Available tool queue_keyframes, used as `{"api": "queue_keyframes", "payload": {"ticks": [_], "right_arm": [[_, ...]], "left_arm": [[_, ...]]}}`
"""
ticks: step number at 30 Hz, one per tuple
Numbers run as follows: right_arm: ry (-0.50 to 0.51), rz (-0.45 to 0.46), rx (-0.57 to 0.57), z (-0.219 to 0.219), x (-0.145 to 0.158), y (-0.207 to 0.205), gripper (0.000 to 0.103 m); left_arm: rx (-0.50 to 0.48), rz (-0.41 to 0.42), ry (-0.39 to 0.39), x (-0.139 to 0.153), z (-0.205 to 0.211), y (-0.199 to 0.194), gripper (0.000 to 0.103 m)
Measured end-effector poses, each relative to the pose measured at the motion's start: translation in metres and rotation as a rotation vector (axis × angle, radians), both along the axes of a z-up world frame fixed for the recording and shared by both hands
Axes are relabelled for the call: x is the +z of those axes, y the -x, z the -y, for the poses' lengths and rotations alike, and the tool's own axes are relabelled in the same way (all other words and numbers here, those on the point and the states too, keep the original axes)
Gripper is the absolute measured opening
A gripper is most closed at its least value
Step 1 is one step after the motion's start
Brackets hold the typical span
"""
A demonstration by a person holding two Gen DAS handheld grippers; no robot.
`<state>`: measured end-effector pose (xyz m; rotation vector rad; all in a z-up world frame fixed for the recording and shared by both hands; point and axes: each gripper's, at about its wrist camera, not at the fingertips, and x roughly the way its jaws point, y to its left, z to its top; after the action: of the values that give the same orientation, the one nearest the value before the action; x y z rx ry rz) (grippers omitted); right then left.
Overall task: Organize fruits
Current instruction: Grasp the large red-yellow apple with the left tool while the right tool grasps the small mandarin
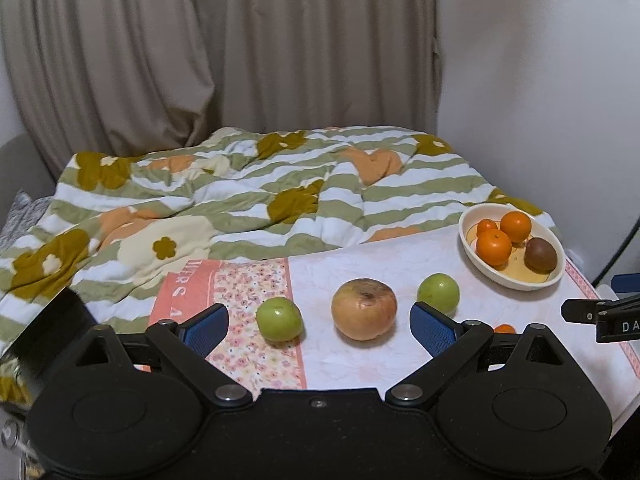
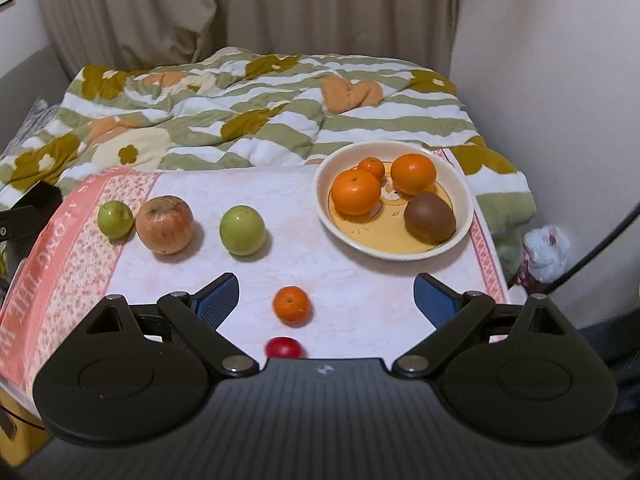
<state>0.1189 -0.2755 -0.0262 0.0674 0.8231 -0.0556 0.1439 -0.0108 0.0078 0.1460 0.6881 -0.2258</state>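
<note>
Beige curtain [image 2: 248, 4] behind, one bed under a striped floral quilt [image 2: 256, 112], then one cloth-covered surface [image 2: 360, 280] pushed against it. Holds one cream bowl [image 2: 324, 208] at the far right, by the wall. Inside the bowl, counted: three oranges, namely two big ones [image 2: 355, 192] [image 2: 413, 173] and one small [image 2: 371, 167] at the back, plus one brown kiwi [image 2: 429, 218], matte and egg-shaped, touching the rim side nearest the camera. Loose on the cloth: one large apple [image 2: 164, 224], yellow-red with a wrinkled, bruised top, flanked by two smooth green fruits [image 2: 115, 219] [image 2: 242, 230], the left one just beside the apple, the right one apart. Nearer the camera, one small mandarin [image 2: 291, 305] and one red fruit [image 2: 283, 348], glossy, half hidden behind the right gripper [image 2: 326, 300]. Two grippers in all. Right fingers [image 2: 218, 300] spread wide, holding nothing, framing the mandarin. Left gripper [image 1: 320, 326] likewise wide and empty, its blue fingers [image 1: 434, 328] set either side of the apple and left green fruit, touching neither.
</note>
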Motion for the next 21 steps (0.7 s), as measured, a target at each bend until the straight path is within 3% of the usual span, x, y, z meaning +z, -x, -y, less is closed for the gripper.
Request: {"api": "queue_keyframes", "payload": {"ticks": [9,21], "right_arm": [[-0.006,-0.024,-0.107,-0.028,-0.021,-0.011,0.103],[-0.018,-0.1,-0.127,-0.031,-0.061,-0.044,0.103]], "left_arm": [[-0.118,-0.044,-0.002,-0.02,-0.014,-0.037,0.099],[-0.194,-0.116,-0.036,-0.056,0.013,-0.084,0.099]]}}
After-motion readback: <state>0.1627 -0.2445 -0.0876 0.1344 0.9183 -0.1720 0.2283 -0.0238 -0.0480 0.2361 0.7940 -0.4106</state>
